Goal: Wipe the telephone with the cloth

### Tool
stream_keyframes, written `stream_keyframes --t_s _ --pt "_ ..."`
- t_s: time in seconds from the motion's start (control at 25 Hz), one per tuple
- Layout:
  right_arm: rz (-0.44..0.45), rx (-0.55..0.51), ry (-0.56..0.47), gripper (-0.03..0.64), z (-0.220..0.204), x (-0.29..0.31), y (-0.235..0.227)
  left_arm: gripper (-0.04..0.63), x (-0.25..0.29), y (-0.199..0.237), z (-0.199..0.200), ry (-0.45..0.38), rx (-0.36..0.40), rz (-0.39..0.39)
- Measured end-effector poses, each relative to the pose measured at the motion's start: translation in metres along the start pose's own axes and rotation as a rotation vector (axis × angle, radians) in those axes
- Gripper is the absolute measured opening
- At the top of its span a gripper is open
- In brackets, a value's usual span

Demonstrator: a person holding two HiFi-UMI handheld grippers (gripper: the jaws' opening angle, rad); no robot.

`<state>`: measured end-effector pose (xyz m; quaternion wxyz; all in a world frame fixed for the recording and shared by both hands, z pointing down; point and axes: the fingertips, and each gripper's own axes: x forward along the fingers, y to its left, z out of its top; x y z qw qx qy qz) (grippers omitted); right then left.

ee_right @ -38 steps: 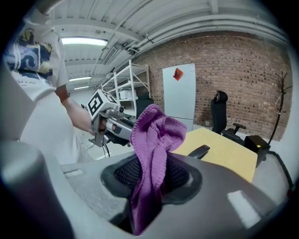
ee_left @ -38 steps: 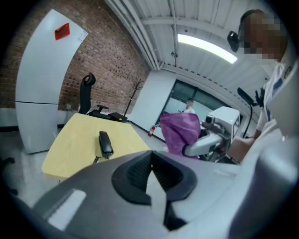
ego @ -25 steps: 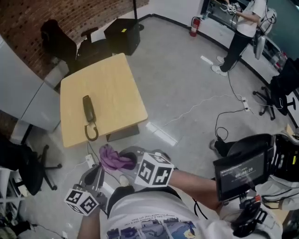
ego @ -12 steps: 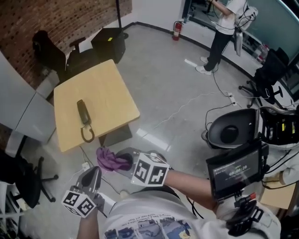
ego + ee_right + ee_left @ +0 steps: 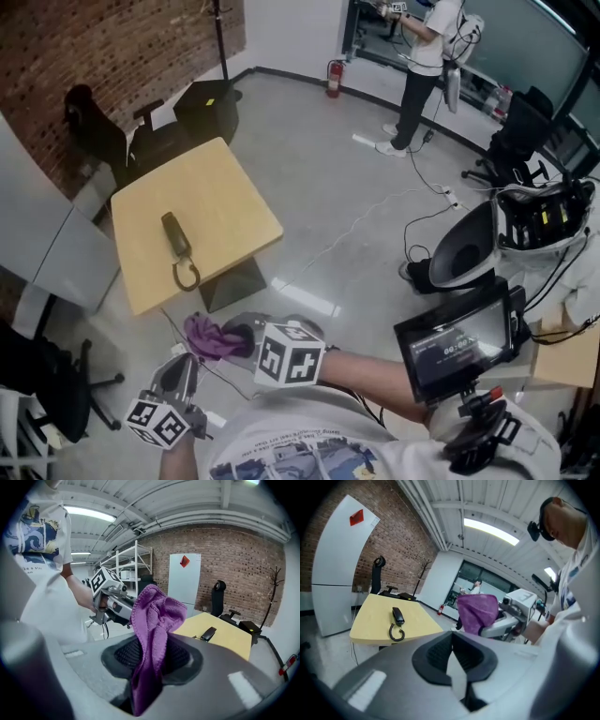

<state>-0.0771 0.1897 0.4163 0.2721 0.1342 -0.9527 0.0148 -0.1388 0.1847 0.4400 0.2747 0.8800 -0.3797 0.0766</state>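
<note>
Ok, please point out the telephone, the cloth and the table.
telephone (image 5: 175, 234): head view, middle of the handset.
cloth (image 5: 157, 616): right gripper view, its bunched upper part.
table (image 5: 220, 187): head view, bare top.

Telephone (image 5: 175, 234) flat on table; cloth (image 5: 211, 336) held clear of it.
Telephone: dark handset only, lying flat on the pale wood table (image 5: 225, 187), left of the tabletop's centre in the head view. Long axis runs roughly 12 to 6, with the coiled cord curled in a loop at the 6 o'clock end, close to the near table edge. Nothing touches it. Cloth: purple, fuzzy weave, bunched and crumpled. It is pinched between the jaws of the right gripper (image 5: 242, 334), with a loose fold sticking out past the tips. It sits at about 5 o'clock from the handset, off the table and well apart.
</note>
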Motion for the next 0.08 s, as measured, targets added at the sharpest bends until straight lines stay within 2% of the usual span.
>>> stream_keyframes --t_s 0.08 --pt "-0.002 0.000 0.004 0.110 0.0024 0.0052 0.0090 0.005 -0.0103 0.0016 -0.0038 0.003 0.002 -0.003"
